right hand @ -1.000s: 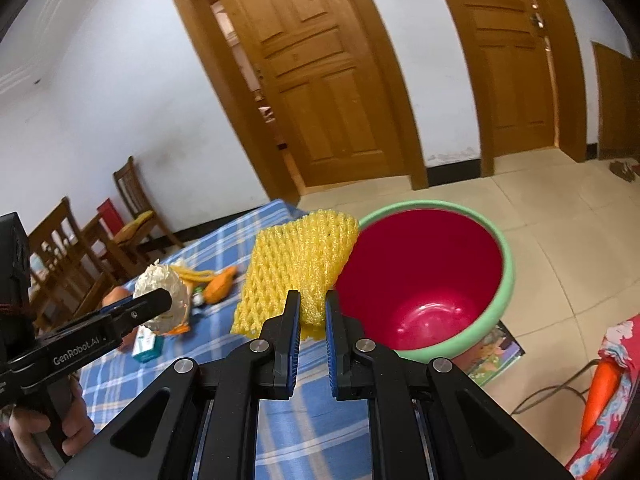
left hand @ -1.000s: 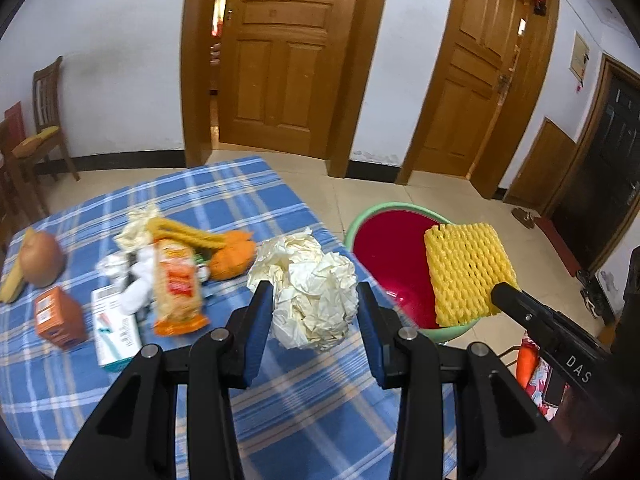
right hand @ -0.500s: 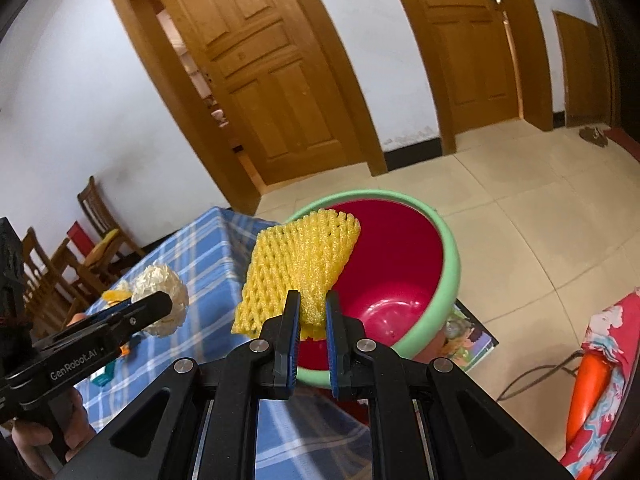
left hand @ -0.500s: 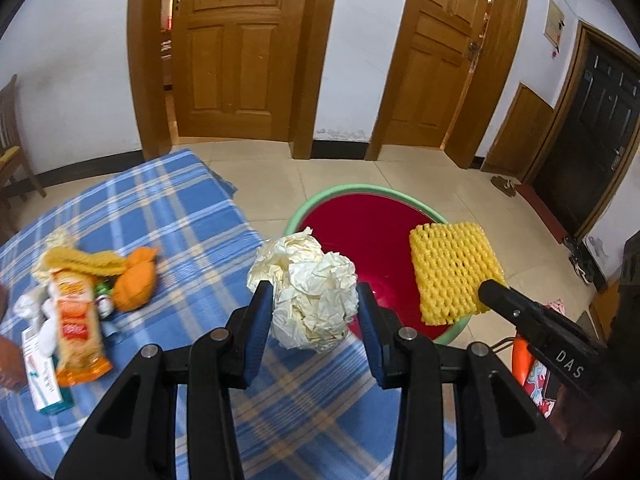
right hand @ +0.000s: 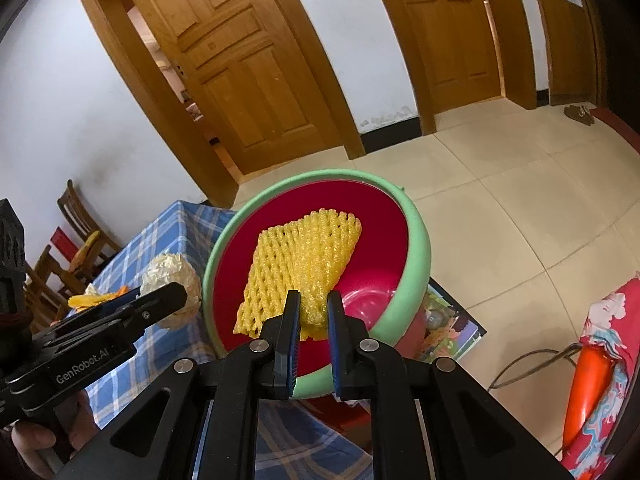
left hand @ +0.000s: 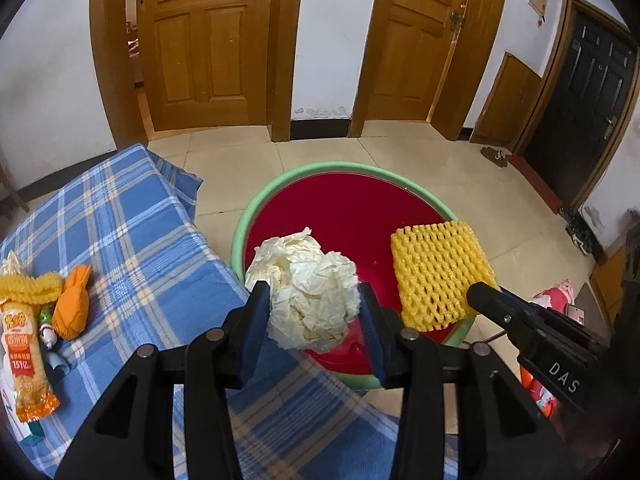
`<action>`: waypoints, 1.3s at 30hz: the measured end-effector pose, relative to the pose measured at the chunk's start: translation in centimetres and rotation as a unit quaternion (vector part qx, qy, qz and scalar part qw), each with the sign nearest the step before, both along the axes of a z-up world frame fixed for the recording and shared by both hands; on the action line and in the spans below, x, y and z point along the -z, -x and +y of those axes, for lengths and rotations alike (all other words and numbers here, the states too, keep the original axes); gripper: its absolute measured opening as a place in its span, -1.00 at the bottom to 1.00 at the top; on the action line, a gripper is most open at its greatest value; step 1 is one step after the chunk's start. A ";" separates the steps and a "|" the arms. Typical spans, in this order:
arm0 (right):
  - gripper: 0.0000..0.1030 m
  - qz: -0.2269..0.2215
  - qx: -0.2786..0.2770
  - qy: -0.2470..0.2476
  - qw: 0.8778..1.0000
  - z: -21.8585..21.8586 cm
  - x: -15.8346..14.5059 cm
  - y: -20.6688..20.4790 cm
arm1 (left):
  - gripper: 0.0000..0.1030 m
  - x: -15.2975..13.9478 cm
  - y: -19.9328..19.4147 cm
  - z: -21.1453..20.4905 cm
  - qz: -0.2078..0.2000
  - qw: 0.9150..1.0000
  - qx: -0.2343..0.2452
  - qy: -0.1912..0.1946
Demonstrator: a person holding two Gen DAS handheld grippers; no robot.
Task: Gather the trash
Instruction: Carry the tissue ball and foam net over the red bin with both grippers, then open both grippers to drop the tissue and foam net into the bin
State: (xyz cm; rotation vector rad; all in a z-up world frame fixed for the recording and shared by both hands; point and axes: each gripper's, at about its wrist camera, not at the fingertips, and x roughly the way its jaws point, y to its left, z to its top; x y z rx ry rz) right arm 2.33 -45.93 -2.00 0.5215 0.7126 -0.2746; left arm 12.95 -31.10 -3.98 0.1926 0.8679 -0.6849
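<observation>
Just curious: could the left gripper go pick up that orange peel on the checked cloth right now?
Probably not yet: the left gripper is shut on the crumpled paper ball. The orange peel itself lies uncovered.

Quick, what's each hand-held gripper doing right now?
Left hand-held gripper: shut on the crumpled paper ball.
Right hand-held gripper: shut on the yellow foam net.

The right gripper (left hand: 480,296) has the letters "DAS" on its side. The left gripper (right hand: 176,294) says "GenRobot.AI". The snack pack (left hand: 26,360) shows the number "151".
</observation>
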 end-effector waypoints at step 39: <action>0.19 -0.046 -0.034 0.024 0.998 5.9 -3.9 1.8 | 0.19 -4.1 1.4 11.0 -0.041 0.992 -0.118 0.029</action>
